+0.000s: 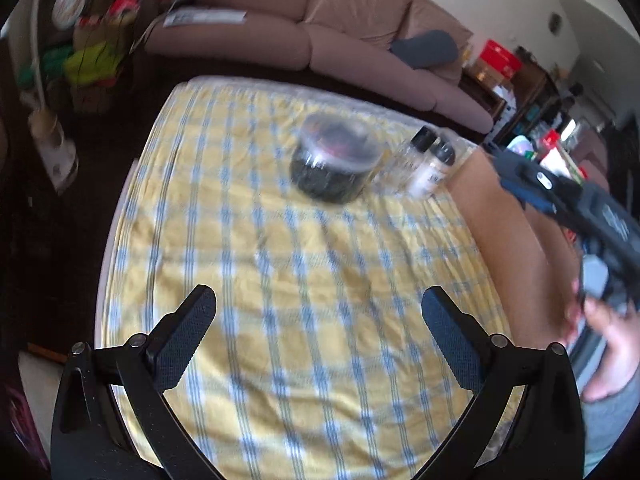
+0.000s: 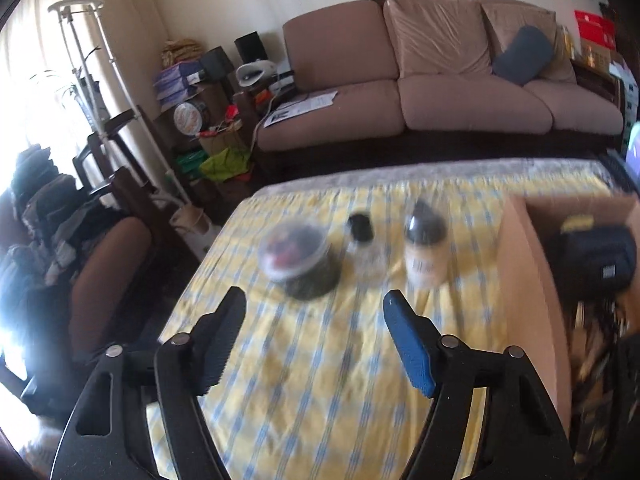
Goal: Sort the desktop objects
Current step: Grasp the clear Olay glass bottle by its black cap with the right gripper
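Sitting well beyond the spread right gripper point(image 2: 314, 304) fingers, a tub point(image 2: 298, 258)

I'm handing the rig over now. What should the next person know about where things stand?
Left gripper: open, empty, over the cloth.
Right gripper: open, empty, facing the jar.
On the cloth: jar, clear bottle, cream bottle, in a row.
Box at right already holds a black pouch.
Left to do: jar and both bottles. Pictures are blurred, so check labels.
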The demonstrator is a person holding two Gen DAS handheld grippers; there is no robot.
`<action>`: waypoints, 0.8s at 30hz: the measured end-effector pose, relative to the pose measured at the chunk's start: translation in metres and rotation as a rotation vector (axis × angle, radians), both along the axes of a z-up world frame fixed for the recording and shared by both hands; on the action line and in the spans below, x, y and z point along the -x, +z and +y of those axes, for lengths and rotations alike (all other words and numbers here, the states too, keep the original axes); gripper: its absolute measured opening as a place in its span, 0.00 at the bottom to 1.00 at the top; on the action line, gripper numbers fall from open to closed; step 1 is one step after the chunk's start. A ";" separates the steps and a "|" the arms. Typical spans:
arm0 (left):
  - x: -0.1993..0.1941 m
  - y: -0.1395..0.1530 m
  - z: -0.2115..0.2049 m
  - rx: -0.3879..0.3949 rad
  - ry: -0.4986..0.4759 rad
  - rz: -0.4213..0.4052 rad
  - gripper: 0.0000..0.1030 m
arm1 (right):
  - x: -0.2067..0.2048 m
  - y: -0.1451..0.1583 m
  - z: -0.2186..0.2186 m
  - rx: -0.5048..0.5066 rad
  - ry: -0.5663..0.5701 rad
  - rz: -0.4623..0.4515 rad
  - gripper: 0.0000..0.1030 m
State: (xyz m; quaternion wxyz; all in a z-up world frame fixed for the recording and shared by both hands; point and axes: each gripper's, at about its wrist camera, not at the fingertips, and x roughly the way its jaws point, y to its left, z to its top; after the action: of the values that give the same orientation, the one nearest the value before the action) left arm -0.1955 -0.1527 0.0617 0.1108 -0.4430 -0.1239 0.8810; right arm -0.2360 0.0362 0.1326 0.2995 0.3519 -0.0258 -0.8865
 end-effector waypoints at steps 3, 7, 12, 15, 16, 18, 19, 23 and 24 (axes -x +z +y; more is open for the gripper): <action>0.013 0.004 0.007 0.003 -0.020 0.022 1.00 | 0.021 0.001 -0.010 -0.031 -0.005 0.037 0.63; 0.021 0.002 0.015 0.016 -0.049 0.018 1.00 | 0.043 -0.006 -0.029 -0.116 0.008 0.082 0.51; 0.022 -0.004 0.014 0.004 -0.054 -0.001 1.00 | 0.062 -0.022 -0.049 -0.188 0.021 0.094 0.39; 0.022 -0.004 0.009 -0.010 -0.043 -0.006 1.00 | 0.069 -0.031 -0.052 -0.200 0.021 0.079 0.37; 0.022 -0.004 0.008 -0.014 -0.042 -0.005 1.00 | 0.072 -0.035 -0.052 -0.203 0.021 0.071 0.37; 0.022 -0.002 0.007 -0.015 -0.040 0.001 1.00 | 0.076 -0.043 -0.055 -0.227 0.018 0.058 0.37; 0.022 0.000 0.006 -0.017 -0.039 0.004 1.00 | 0.077 -0.045 -0.057 -0.232 0.020 0.056 0.28; 0.022 0.002 0.007 -0.027 -0.043 0.014 1.00 | 0.074 -0.042 -0.051 -0.213 0.026 0.061 0.18; 0.022 0.004 0.008 -0.025 -0.049 0.019 1.00 | 0.072 -0.038 -0.049 -0.208 0.027 0.067 0.18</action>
State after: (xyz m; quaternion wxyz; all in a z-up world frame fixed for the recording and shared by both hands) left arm -0.2176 -0.1442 0.0652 0.1392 -0.4363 -0.1231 0.8804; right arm -0.3084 -0.0133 0.0942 0.2742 0.3517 0.0811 -0.8914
